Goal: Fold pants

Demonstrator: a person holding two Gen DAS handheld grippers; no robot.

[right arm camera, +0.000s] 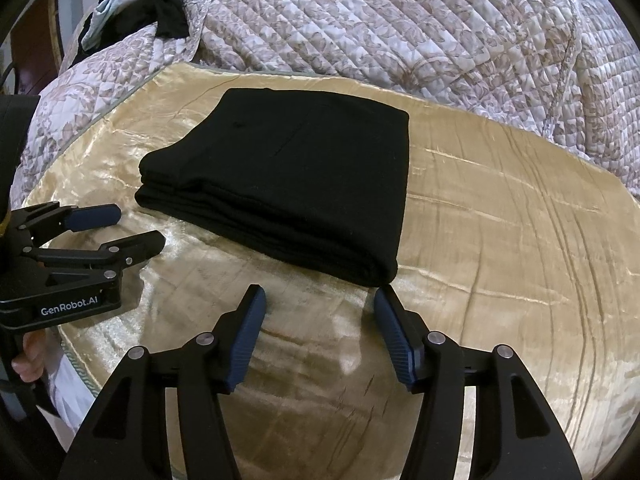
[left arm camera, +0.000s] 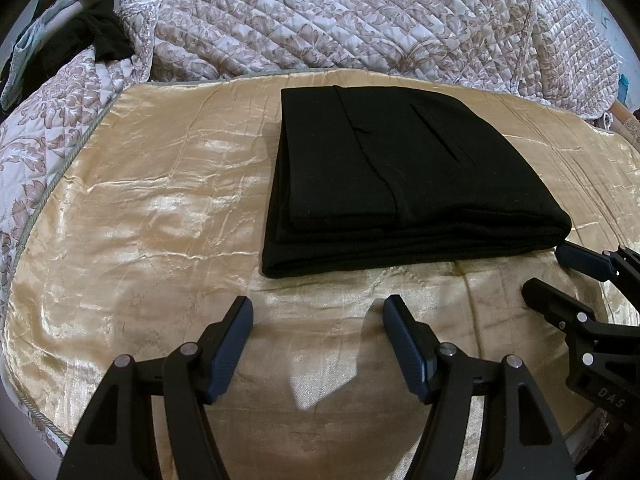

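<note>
Left wrist view: the black pants [left arm camera: 400,176] lie folded in a compact stack on the gold satin cover [left arm camera: 140,208], apart from both tools. The left gripper [left arm camera: 318,312] and the right gripper [right arm camera: 320,300] stand open and empty, just short of the near fold. Risk: a fingertip catching that edge drags the layers on slick satin and opens the stack.

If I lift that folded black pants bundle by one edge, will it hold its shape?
Probably not: the folded black fabric pants bundle is soft stacked layers, so it would likely droop and unfold. Pushed, it may slide easily, since the shiny gold satin cover beneath looks slick.
</note>
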